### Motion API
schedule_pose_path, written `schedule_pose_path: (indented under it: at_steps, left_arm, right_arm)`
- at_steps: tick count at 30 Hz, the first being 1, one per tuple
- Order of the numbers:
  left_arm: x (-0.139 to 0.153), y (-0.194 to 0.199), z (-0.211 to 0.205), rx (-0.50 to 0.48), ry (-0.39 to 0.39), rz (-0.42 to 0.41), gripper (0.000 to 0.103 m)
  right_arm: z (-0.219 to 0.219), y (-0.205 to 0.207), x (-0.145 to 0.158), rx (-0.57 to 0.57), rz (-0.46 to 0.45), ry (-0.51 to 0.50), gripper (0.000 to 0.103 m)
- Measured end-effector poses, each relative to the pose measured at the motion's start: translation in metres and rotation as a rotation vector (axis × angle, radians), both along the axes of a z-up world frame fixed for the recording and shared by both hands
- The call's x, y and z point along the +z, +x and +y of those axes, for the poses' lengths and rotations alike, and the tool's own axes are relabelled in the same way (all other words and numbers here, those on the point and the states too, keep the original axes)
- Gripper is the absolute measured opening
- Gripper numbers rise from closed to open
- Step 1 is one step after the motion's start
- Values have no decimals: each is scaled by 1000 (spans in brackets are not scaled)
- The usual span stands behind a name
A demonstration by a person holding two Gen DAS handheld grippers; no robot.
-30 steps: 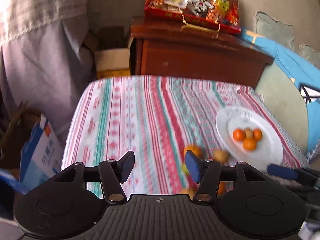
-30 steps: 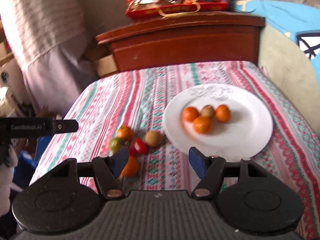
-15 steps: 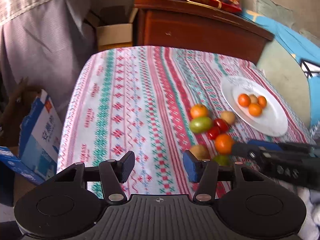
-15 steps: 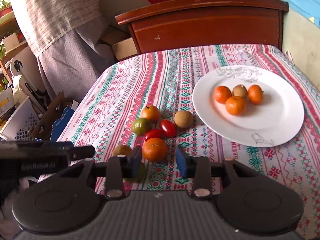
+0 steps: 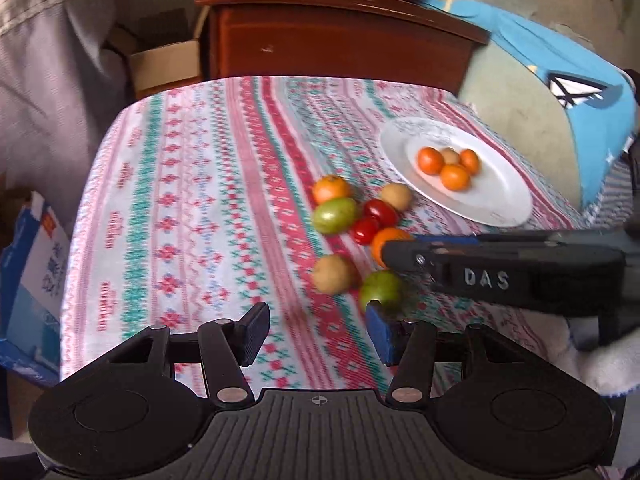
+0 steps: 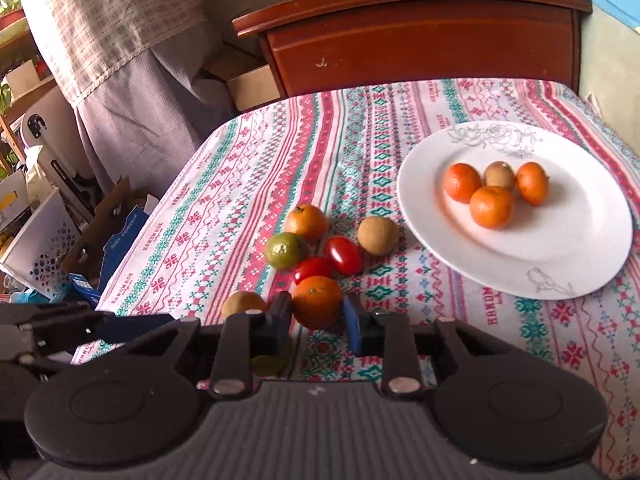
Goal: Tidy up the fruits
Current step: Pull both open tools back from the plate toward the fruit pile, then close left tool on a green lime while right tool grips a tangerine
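Orange tangerine — right hand-held gripper, angled downward, closing around it.

Both cameras sit just behind their own claw and look forward and steeply down over the cloth-covered surface toward the wooden cabinet at its far end. The left view stands farther left and slightly back; the right view is nearer. Both share the loose fruit cluster, the white plate and the cabinet.
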State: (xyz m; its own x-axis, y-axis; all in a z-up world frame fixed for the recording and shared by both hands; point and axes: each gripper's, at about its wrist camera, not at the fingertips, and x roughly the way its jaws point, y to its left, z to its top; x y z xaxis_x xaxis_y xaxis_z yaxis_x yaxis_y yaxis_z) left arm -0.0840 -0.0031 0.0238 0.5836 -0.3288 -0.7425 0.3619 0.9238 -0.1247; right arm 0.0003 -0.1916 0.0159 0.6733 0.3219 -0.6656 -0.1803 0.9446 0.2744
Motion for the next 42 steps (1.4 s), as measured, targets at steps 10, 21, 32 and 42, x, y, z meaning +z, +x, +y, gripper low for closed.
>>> schedule_pose_path:
  at_steps: [10, 21, 32, 42]
  left_arm:
    - [-9, -2, -30, -77, -28, -15, 46]
    - [-15, 1, -45, -71, 36, -55, 34]
    - [-16, 0, -46, -83, 54, -72, 31]
    - [-15, -2, -47, -90, 61, -88, 26]
  right_arm:
    - [-37, -12, 9, -83, -3, 3, 24]
    - [-39, -15, 6, -70, 1, 11, 28]
    - [-32, -25, 4, -19, 18, -22, 35]
    - [-31, -25, 2, -7, 33, -13, 30]
